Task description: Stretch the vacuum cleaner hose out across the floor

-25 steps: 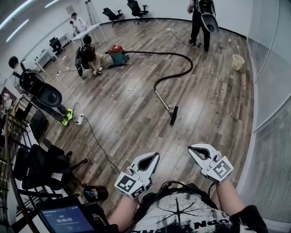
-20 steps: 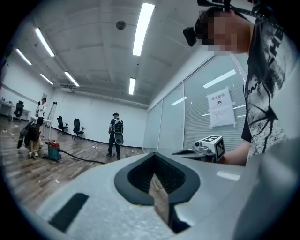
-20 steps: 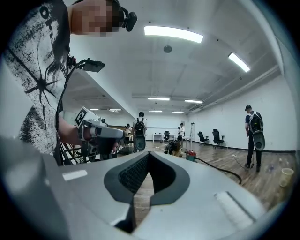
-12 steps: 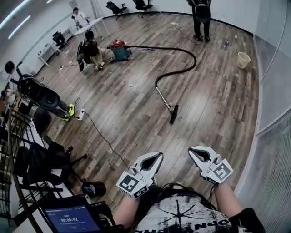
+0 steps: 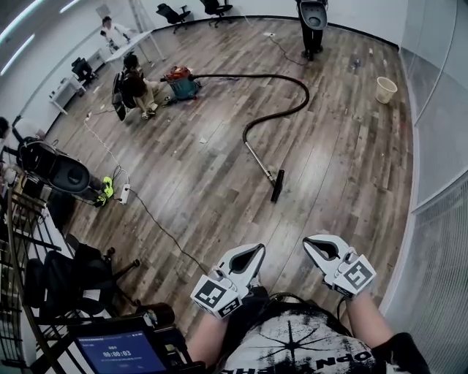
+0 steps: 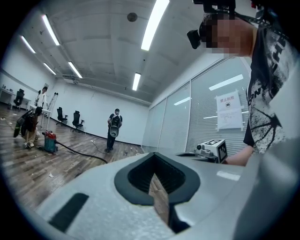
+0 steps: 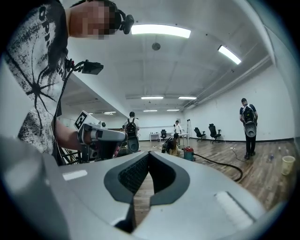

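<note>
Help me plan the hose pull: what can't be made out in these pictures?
- Hose joint at the vacuum cleaner: head view, too small.
- Floor nozzle: clear only in head view; the left gripper and right gripper bodies block it in their own views.
- Bucket contents: head view, too small.
- Standing person: head view, partly cut off by the top edge.

Wood-plank floor (image 5: 205,182); white walls (image 5: 365,18); ceiling strip lights (image 6: 154,23); office chairs (image 5: 217,9).
</note>
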Demonstrator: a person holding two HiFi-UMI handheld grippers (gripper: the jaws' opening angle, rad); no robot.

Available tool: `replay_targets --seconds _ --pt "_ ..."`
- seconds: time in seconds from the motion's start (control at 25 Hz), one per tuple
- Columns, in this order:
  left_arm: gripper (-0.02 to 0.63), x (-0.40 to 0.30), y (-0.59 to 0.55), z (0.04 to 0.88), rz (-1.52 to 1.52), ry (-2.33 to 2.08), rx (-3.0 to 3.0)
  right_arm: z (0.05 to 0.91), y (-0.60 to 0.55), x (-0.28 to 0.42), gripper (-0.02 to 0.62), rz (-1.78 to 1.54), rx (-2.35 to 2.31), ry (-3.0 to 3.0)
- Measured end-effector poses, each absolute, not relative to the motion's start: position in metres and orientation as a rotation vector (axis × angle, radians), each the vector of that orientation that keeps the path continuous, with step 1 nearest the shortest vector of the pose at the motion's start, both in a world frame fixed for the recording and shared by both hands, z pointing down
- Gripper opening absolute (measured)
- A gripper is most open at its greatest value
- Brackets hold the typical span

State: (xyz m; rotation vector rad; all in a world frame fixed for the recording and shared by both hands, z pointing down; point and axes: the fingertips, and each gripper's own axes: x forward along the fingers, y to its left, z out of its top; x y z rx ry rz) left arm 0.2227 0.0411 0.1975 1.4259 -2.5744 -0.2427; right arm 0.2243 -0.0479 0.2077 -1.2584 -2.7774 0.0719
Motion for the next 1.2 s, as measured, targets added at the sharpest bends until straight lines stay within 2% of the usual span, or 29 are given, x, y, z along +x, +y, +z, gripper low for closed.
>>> replay_targets --seconds 0.36,0.6,0.84,1.2 --pt "0.002 0.133 0.107 0.200 -0.347 -2.530 1.500 0.207 0.014 0.139 0.008 -0.034 -1.246 -2.860" --pt "0.002 0.077 0.157 0.201 -0.320 -2.516 1.553 0.212 0.070 0.082 0.008 0.067 -1.189 -2.812" --pt "0.002 -0.005 0.202 0.212 -0.245 -2.519 1.568 0.204 0.090 -0.014 0.008 0.018 -1.135 -2.849" --pt "0.002 -0.007 0.198 0.208 -0.284 -2.547 1.540 0.201 0.084 -0.019 0.008 -0.060 -1.115 -2.824"
